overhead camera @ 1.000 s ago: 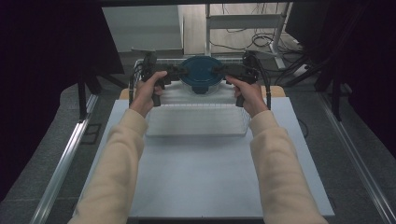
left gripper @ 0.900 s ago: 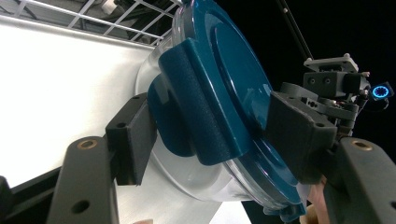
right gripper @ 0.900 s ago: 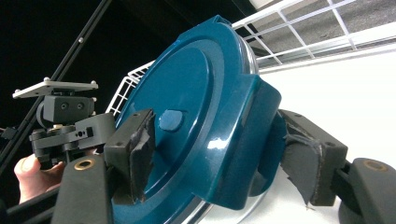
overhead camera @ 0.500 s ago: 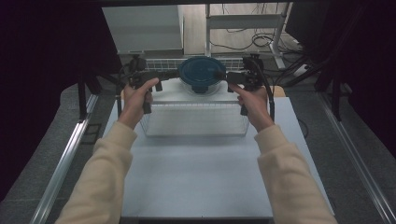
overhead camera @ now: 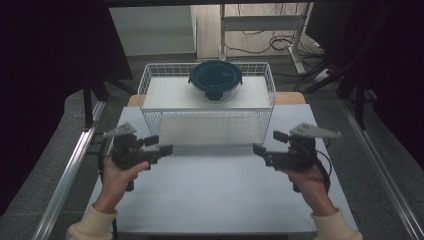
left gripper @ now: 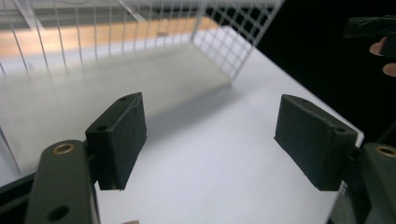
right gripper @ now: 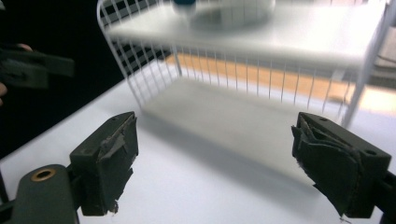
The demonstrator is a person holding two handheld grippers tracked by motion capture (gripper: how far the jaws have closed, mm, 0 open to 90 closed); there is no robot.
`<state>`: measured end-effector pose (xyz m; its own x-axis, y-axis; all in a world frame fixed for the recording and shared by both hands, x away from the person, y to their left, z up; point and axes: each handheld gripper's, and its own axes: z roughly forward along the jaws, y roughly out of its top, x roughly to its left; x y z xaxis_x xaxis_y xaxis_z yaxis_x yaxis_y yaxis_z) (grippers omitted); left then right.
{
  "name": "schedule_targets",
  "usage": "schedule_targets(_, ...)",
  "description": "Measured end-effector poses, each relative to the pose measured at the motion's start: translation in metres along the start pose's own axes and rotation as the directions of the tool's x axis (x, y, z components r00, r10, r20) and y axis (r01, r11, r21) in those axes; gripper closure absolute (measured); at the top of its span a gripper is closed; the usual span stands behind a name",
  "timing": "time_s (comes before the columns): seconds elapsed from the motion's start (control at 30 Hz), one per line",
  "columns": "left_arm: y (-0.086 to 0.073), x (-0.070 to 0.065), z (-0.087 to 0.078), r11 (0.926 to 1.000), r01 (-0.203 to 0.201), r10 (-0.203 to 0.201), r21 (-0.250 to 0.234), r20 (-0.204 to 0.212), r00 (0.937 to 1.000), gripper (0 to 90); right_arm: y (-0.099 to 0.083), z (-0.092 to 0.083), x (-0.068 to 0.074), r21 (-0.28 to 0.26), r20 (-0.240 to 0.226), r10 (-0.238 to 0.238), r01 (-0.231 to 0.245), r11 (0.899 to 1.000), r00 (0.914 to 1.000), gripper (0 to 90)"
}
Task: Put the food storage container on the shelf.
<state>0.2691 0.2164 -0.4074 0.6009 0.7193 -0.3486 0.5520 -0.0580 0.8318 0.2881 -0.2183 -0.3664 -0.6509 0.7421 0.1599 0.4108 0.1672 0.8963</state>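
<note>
A round glass container with a dark blue lid [overhead camera: 215, 80] stands on the top shelf of a white wire rack [overhead camera: 165, 92] at the far side of the table. My left gripper [overhead camera: 161, 145] hovers over the white table in front of the rack's left corner. Its jaws are open with nothing between them [left gripper: 210, 140], having widened a little within the last second. My right gripper [overhead camera: 269, 142] hangs in front of the rack's right corner. It is open and empty [right gripper: 215, 163], though its jaws have just been closing slightly. The two grippers point toward each other.
The white tabletop [overhead camera: 215, 190] stretches between the grippers and the near edge. Metal rails [overhead camera: 70, 170] run along both sides of the table. Dark curtains flank the scene. Cables [overhead camera: 270, 42] lie on the floor behind the rack.
Both grippers have let go of the container's sides and drawn back toward the near part of the table, lower and wider apart. The container stays on the rack's top.
</note>
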Motion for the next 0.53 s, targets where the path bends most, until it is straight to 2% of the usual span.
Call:
schedule_targets(0.13, -0.033, 0.000, 0.002, 0.9995, -0.001, 0.002, 0.033, -0.013, 0.9999, 24.4, -0.047, -0.003, -0.004, 0.047, 0.007, 0.030, -0.030, 0.998, 0.9995, 15.1)
schedule_targets(0.23, -0.044, 0.002, 0.007, 0.9974, -0.006, 0.009, 0.072, -0.036, 0.9993, 24.4, -0.072, 0.003, -0.007, 0.091, 0.016, 0.039, -0.040, 0.995, 0.9991, 15.7)
schedule_targets(0.3, -0.046, 0.002, 0.009, 0.9978, 0.006, -0.004, 0.066, -0.038, 0.9993, 24.5, -0.077, 0.004, -0.008, 0.119, 0.019, 0.028, -0.030, 0.993, 0.9994, 15.7)
schedule_targets(0.43, -0.048, 0.000, 0.011, 0.9974, -0.014, 0.017, 0.070, -0.039, 0.9991, 24.2, -0.077, -0.001, -0.009, 0.090, 0.029, 0.030, -0.032, 0.995, 0.9991, 15.8)
schedule_targets(0.53, -0.050, 0.002, 0.011, 0.9976, -0.007, 0.009, 0.069, -0.036, 0.9993, 23.3, -0.082, -0.004, -0.008, 0.059, 0.044, 0.006, -0.009, 0.998, 0.9990, 16.4)
